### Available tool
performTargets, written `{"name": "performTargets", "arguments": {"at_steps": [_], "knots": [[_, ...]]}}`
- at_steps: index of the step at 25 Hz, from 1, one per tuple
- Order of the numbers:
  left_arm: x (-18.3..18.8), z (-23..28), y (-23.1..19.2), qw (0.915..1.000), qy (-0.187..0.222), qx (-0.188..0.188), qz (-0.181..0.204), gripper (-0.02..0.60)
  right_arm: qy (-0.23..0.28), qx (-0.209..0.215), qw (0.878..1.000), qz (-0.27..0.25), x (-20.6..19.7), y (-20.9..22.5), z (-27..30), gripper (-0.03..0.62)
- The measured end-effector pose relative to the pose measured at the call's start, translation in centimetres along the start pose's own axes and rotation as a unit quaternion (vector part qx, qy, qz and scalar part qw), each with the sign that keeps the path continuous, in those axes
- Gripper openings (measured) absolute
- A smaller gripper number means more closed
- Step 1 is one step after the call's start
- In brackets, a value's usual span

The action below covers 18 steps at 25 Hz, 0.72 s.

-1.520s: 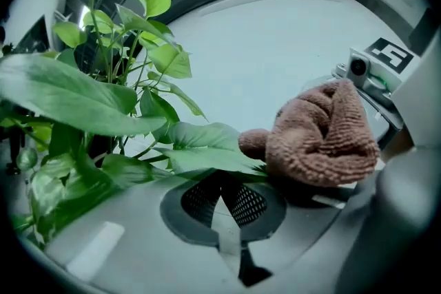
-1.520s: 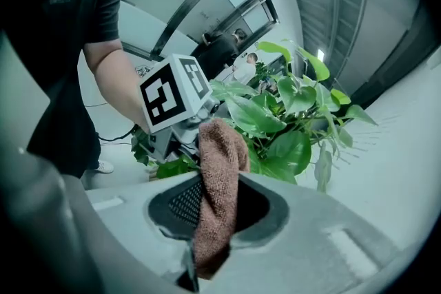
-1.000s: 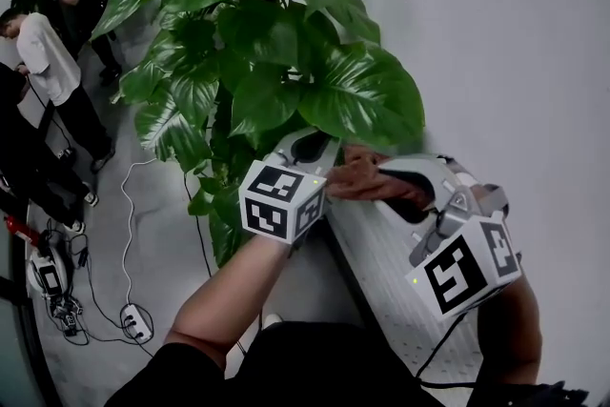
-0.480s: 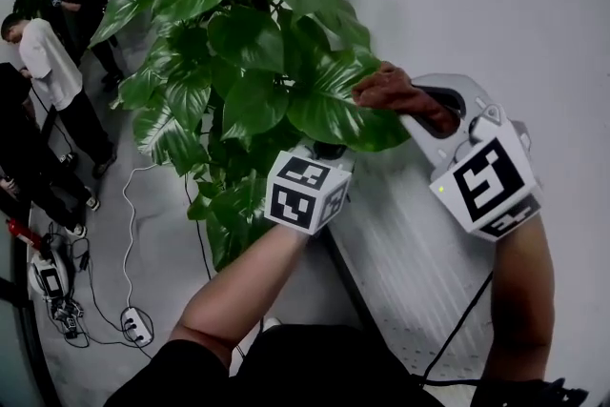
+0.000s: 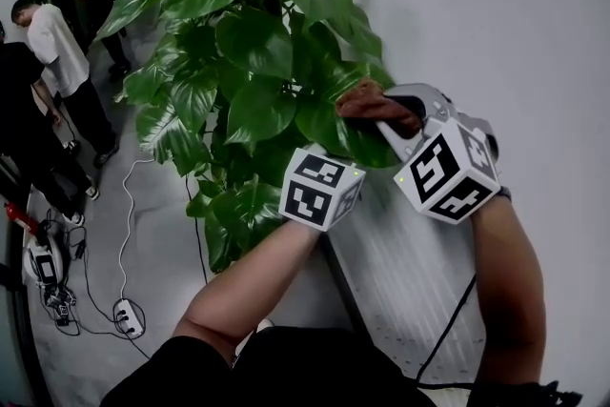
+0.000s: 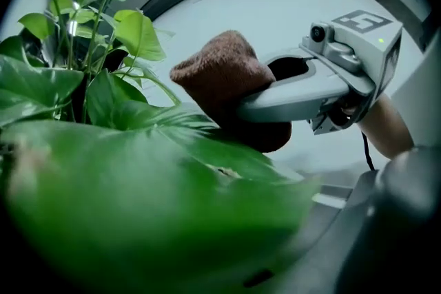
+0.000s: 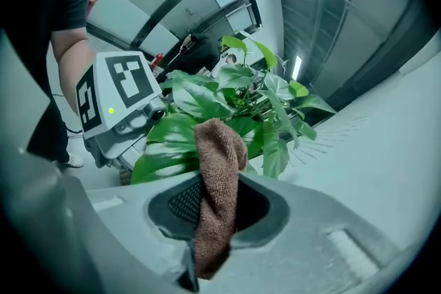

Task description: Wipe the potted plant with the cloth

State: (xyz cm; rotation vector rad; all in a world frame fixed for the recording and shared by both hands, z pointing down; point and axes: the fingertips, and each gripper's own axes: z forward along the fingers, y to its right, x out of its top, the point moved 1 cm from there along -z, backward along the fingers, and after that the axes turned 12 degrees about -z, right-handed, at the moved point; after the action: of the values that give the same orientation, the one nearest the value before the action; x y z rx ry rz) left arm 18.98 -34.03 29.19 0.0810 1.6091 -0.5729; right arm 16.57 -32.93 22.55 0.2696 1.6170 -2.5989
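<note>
There was one potted plant [image 5: 253, 62]. Two grippers worked at its right side, the left gripper [image 5: 326, 165] and the right gripper [image 7: 210, 244], each bearing one marker cube [image 5: 446, 169]. One brown cloth [image 5: 367, 100] lay against the plant's leaves. Three people [image 5: 52, 43] stood left of the plant. One white power strip [image 5: 124, 317] lay on the floor [image 5: 152, 234], below and left of the plant.

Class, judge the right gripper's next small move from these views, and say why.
Probably slide the brown cloth across the large leaf. The right gripper is shut on the cloth, which appears to rest on that leaf's upper side, so a wiping stroke seems ready.
</note>
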Motion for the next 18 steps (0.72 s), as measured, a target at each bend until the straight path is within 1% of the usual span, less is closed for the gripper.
{"name": "performTargets", "arguments": {"at_steps": [6, 9, 14, 18], "knots": [[0.7, -0.4, -0.2, 0.9999, 0.013, -0.006, 0.005, 0.017, 0.012, 0.021, 1.000, 0.011, -0.2, -2.1, 1.2, 0.064], [0.2, -0.6, -0.2, 1.0000, 0.005, -0.005, 0.007, 0.017, 0.018, 0.027, 0.999, 0.027, -0.4, -2.8, 1.3, 0.064], [-1.5, -1.0, -0.7, 1.0000, -0.009, -0.001, -0.002, 0.017, 0.027, 0.038, 0.997, 0.056, -0.8, -5.1, 1.3, 0.064], [-2.6, -1.1, -0.8, 0.9996, -0.019, -0.009, -0.019, 0.017, 0.031, 0.037, 0.996, 0.074, -1.1, -6.8, 1.0, 0.064]]}}
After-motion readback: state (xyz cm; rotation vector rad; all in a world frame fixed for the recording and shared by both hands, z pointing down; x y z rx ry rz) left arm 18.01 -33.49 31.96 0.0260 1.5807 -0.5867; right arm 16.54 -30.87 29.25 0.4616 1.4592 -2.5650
